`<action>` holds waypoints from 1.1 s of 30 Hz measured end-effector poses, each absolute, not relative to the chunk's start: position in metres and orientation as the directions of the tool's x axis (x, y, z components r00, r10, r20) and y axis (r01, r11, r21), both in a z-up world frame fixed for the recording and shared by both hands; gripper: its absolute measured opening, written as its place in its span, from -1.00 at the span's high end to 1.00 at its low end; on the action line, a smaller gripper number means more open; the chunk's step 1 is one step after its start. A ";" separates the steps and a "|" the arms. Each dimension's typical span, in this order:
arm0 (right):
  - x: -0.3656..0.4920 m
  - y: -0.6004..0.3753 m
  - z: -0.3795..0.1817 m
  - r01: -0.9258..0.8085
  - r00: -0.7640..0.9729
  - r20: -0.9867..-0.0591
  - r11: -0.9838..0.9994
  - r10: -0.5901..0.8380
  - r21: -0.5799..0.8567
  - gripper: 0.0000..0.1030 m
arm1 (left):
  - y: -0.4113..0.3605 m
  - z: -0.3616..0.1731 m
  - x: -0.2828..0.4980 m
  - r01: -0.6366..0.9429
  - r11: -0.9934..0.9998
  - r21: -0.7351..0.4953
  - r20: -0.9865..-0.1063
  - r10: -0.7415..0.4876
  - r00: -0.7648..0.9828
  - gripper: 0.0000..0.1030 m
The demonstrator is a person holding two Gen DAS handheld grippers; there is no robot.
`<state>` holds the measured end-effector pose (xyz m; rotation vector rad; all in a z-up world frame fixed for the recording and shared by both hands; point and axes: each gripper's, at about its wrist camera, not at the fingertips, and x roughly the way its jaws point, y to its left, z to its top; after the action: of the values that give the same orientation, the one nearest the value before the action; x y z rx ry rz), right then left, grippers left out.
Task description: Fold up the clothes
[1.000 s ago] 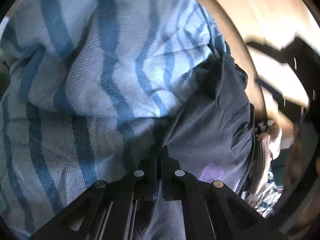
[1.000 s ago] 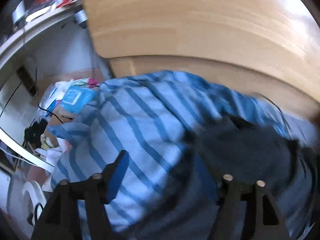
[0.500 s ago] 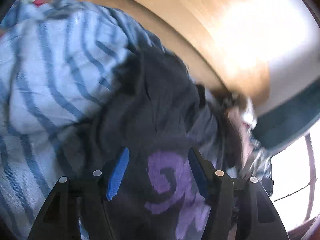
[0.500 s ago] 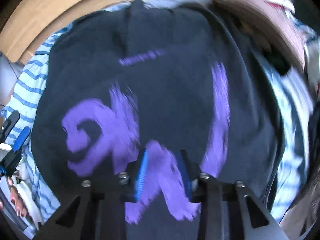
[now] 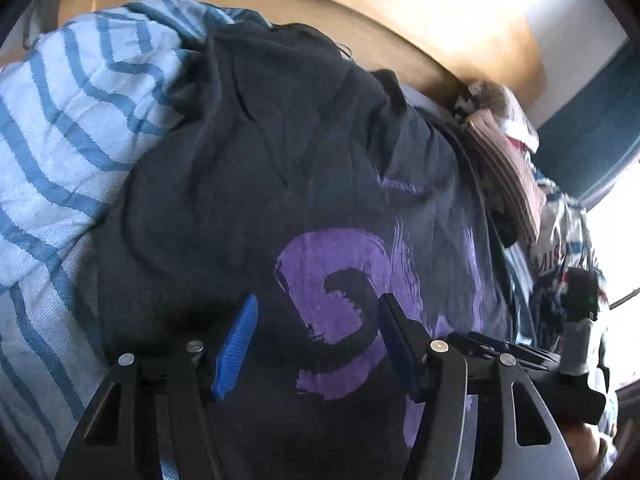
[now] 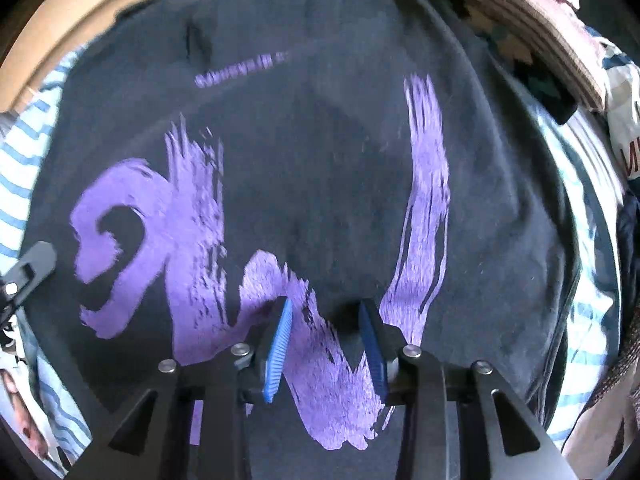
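A second ago the left tool [image 5: 316, 344] is clamped shut low over the striped blue cloth [image 5: 72, 128]; now its jaws stand well apart over the dark shirt [image 5: 248, 184], close above the purple print [image 5: 340, 280], nothing pinched between them. The right tool [image 6: 326, 344] leaves the striped cloth, where it was wide open, and now points down at the middle of the shirt's print. Its jaws narrowed, then have just been opening slightly, with shirt fabric below the gap, not gripped.
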<state>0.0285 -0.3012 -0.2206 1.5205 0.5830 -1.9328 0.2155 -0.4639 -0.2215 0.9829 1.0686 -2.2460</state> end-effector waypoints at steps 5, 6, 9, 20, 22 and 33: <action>-0.003 -0.279 -0.207 0.579 -0.247 -0.959 -0.815 -0.137 -0.033 0.04 | -0.460 -0.229 0.209 0.632 -0.551 -0.546 -0.729 -0.059 -0.682 -0.22; -0.010 -0.271 -0.207 0.547 -0.255 -0.959 -0.836 -0.120 -0.041 0.04 | -0.453 -0.227 0.204 0.632 -0.570 -0.526 -0.727 -0.085 -0.682 -0.22; -0.016 -0.247 -0.206 0.523 -0.331 -0.932 -0.851 -0.148 -0.050 0.03 | -0.425 -0.234 0.182 0.649 -0.636 -0.418 -0.726 -0.196 -0.659 -0.48; -0.025 -0.243 -0.251 0.600 -0.479 -0.846 -0.791 -0.235 -0.119 -0.64 | -0.369 -0.263 0.132 0.718 -0.696 -0.007 -0.786 -0.440 -0.434 -0.80; -0.027 -0.237 -0.256 0.590 -0.494 -0.832 -0.800 -0.251 -0.109 -0.70 | -0.367 -0.265 0.128 0.718 -0.696 0.025 -0.790 -0.454 -0.412 -0.82; -0.050 -0.235 -0.269 0.558 -0.476 -0.838 -0.828 -0.268 -0.052 -1.00 | -0.368 -0.267 0.130 0.718 -0.695 0.039 -0.794 -0.457 -0.400 -0.82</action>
<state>-0.0501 -0.2353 -0.2692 1.2275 0.4400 -2.3039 0.1301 -0.3683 -0.2669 1.0713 0.4052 -2.1208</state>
